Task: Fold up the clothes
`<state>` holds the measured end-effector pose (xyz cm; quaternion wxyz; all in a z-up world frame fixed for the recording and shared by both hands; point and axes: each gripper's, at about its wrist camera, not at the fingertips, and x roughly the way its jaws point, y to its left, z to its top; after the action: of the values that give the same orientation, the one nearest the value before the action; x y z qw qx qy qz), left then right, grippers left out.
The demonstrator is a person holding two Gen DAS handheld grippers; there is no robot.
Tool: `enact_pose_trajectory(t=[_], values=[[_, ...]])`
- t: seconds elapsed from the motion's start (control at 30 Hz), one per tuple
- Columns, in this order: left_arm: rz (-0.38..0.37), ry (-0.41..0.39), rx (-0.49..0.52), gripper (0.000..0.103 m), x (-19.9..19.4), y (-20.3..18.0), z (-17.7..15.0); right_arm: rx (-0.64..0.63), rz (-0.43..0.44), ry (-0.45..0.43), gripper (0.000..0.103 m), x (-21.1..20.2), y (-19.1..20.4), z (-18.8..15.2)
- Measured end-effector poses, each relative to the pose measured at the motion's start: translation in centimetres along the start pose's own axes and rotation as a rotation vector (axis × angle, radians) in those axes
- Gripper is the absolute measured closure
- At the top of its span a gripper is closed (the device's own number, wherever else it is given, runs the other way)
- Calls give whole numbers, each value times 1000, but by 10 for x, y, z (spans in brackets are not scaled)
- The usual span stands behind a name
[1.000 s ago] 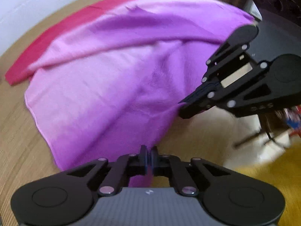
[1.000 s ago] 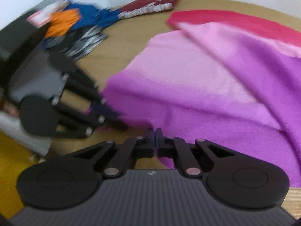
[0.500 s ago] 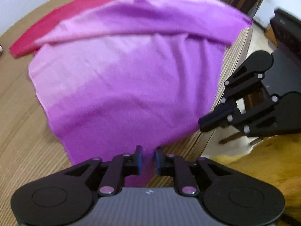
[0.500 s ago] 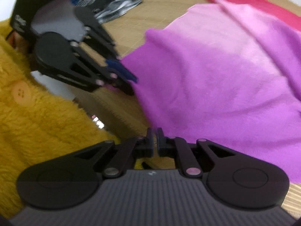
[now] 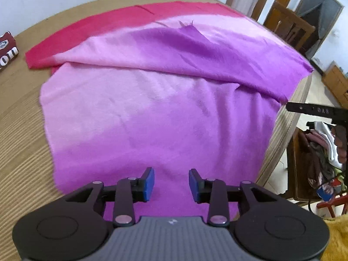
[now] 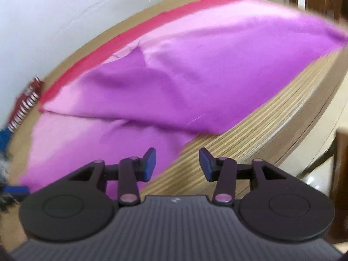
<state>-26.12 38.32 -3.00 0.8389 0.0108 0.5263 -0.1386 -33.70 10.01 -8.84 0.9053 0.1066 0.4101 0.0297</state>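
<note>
Nearest us, our left gripper (image 5: 171, 184) hangs over the near purple end of the cloth (image 5: 152, 113), its jaws just opened to a moderate gap with nothing pinched between them. Our right gripper (image 6: 178, 165) has likewise just spread wide and holds nothing, poised above the bare table (image 6: 250, 130) edge beside the cloth's right border.

The cloth lies spread on the table, one fold (image 5: 195, 58) already laid across its middle, the pink-red band (image 5: 121, 19) beyond. We judge the risk to be that loose upper layer: it sits rumpled and reaches the table's right edge, so a careless pull on the near hem could drag it askew or slide it off.

Farther left lies a maroon printed garment (image 5: 7, 50); right of the table stands a chair piled with clothes (image 5: 322, 152). Nothing blocks either gripper's reach.
</note>
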Motion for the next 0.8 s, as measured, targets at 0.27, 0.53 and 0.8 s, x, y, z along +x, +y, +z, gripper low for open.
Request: enact_pose_trajectory(t=[0.27,0.53,0.8], values=[[77,45,-21,60,48,-61,44,-220,117,22,96,35,-32,23],[237,108,-148,49,80,-88,60,-464,290,-80,99,24,-58,127],[327,142,-226,34,82,-95,60,-612,-44,-326,84,108,-42,317]])
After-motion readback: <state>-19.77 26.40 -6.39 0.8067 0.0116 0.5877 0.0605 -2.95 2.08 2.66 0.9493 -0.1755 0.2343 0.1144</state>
